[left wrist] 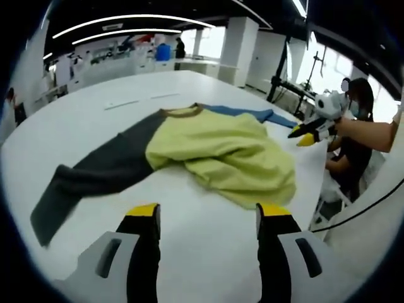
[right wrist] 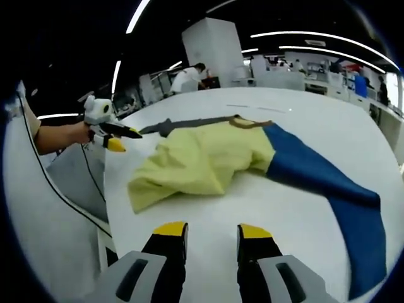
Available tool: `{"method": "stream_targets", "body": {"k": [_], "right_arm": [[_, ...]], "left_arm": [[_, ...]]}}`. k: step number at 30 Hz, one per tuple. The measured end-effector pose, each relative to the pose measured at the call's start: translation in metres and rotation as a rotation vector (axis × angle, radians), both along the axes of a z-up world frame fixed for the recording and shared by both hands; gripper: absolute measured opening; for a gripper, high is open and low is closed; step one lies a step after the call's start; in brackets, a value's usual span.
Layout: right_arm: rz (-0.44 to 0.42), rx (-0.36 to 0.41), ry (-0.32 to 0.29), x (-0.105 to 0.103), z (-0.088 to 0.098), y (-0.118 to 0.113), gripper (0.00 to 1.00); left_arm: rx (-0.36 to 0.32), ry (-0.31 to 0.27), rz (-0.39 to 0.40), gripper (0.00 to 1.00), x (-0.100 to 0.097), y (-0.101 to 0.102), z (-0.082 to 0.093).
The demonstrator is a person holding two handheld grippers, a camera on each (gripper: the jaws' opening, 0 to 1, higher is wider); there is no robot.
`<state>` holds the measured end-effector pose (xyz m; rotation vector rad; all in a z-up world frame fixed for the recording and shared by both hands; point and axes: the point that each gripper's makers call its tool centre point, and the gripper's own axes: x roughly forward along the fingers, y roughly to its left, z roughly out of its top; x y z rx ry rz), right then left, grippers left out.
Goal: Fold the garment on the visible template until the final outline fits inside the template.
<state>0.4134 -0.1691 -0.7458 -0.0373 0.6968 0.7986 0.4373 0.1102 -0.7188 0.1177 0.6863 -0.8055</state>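
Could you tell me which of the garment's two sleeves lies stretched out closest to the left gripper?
The dark grey sleeve: it runs out toward the left gripper, while the blue sleeve lies across the yellow body, on its far side.

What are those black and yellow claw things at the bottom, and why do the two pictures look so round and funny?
Those claws are grabbing tools. A person holds one in each hand, and each tool carries a small camera with a very wide lens, which bends the picture into a circle.

In the left gripper view you look along the left gripper, whose two fingers stand apart, holding nothing. Far off on the right you can see the other tool in the person's hand.

In the right gripper view you look along the right gripper, also open and empty. The left tool shows far off on the left there.

On the white table lies a crumpled shirt with a yellow-green body, one dark grey sleeve and one blue sleeve. It has not been folded neatly yet.
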Motion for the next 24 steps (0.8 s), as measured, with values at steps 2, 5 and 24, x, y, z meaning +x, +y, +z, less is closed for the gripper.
{"method": "stream_targets", "body": {"k": [2,5,24], "right_arm": [[0.004,0.004,0.001,-0.001,0.000,0.003,0.27],[0.014,0.008,0.002,-0.002,0.000,0.007,0.27],[0.102,0.026,0.019,-0.006,-0.005,0.047,0.23]], "left_arm": [[0.001,-0.001,-0.002,0.58,0.000,0.000,0.000],[0.001,0.002,-0.006,0.58,-0.002,-0.001,-0.001],[0.002,0.014,-0.025,0.58,-0.010,-0.006,-0.008]]}}
